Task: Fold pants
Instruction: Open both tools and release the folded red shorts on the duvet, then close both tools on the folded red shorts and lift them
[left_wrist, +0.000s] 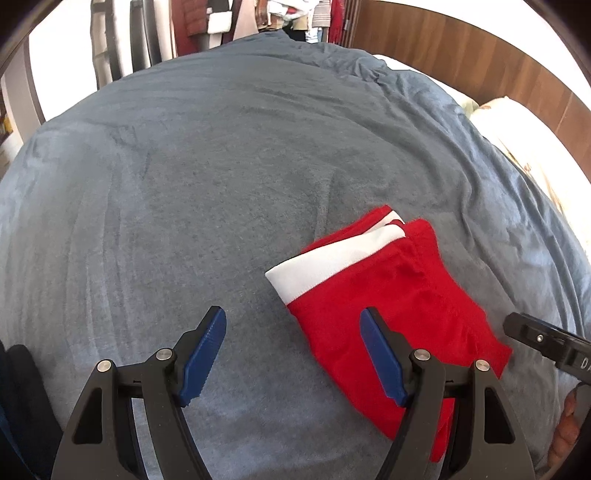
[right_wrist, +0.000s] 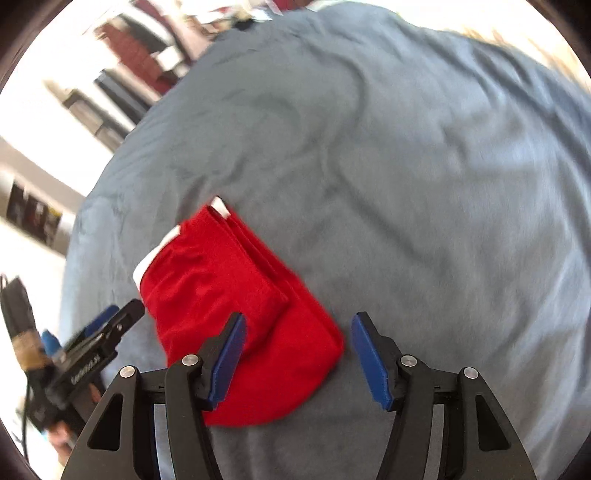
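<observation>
The red pants with a white stripe lie folded into a small bundle on the grey-blue blanket. My left gripper is open and empty, just above the blanket at the bundle's left edge; its right finger overlaps the red cloth. In the right wrist view the bundle lies low and left of centre. My right gripper is open and empty over the bundle's near corner. The left gripper also shows at the left edge of the right wrist view, and part of the right gripper shows at the right edge of the left wrist view.
The blanket covers a bed with a wooden headboard at the back right and a pale pillow beside it. Hanging clothes stand beyond the far edge. The right wrist view is motion-blurred.
</observation>
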